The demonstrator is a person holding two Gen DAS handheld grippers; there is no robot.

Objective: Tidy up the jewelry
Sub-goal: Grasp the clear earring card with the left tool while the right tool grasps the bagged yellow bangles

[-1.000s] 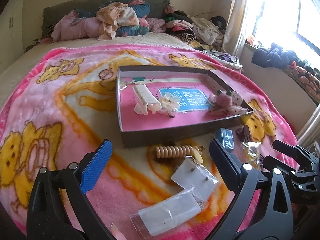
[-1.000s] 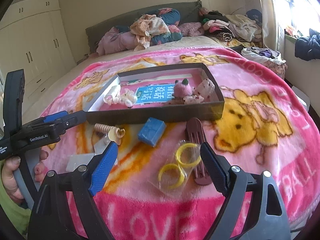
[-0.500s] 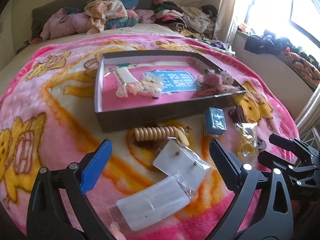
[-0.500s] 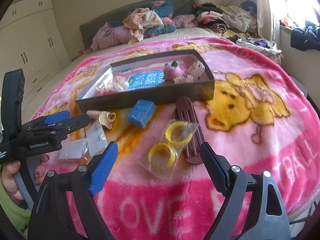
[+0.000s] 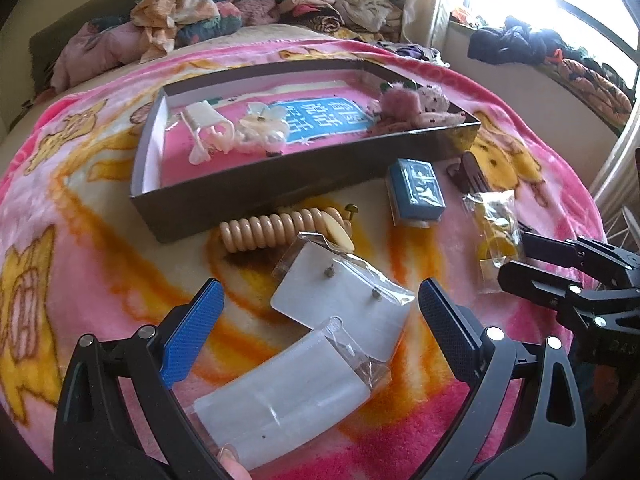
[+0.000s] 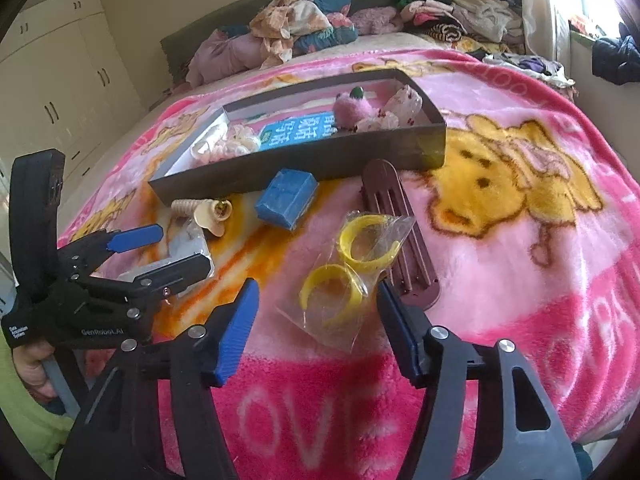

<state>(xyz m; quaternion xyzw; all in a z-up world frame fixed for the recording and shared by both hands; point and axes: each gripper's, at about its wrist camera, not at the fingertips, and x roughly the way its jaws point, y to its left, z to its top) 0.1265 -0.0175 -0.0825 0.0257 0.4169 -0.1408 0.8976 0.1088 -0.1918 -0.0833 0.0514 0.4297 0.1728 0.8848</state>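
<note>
- Covering nearly the whole bed was a pink cartoon-bear blanket (image 6: 520,240); its near edge ran out of both views, and the clothes pile (image 6: 304,24) at the far end was too jumbled to sort into separate pieces.
- Sitting on the blanket was a shallow dark box (image 5: 256,196), with pale hair clips (image 5: 224,132) at one end and fuzzy pink pieces (image 5: 412,104) at the other. Its blue label's lettering was partly covered.
- Just in front of the box lay a blue case (image 6: 286,196), a beige spiral hair tie (image 5: 272,228) and a brown comb (image 6: 400,236), the comb partly under a clear bag.
- That clear bag of yellow rings (image 6: 352,264) lay between the fingers of the right gripper (image 6: 316,320). Its jaws were closing, but the pads weren't touching the plastic yet.
- The left gripper (image 5: 316,328) hung wide open over two earring cards in plastic sleeves (image 5: 340,300), holding nothing. The nearer card was cut off by the gripper frame, and the studs were too tiny to make out properly.
- A hand (image 6: 30,364) showed at the left gripper's handle, mostly hidden.
</note>
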